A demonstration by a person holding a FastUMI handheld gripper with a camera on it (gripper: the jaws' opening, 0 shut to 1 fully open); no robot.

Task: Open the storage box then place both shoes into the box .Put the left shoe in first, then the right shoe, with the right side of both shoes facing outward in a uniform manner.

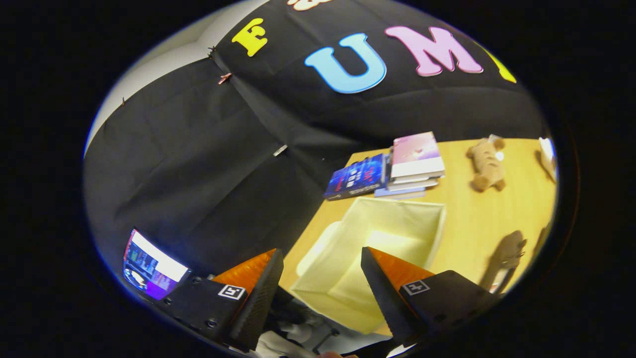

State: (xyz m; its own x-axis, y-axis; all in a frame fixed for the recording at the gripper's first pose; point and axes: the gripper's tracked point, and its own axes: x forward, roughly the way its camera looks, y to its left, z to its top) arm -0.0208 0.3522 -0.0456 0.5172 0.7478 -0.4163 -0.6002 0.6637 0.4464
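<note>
The hand-held gripper (pixel 322 258) hangs released above the storage box (pixel 377 238); books (pixel 392 169) and a plush toy (pixel 487 164) lie beyond on the bench (pixel 477 219).

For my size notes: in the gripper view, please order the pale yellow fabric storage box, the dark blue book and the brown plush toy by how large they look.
1. Pale yellow fabric storage box, just ahead of the open gripper; nearness enlarges it.
2. Dark blue book.
3. Brown plush toy, smaller than the book, though farther away.
</note>
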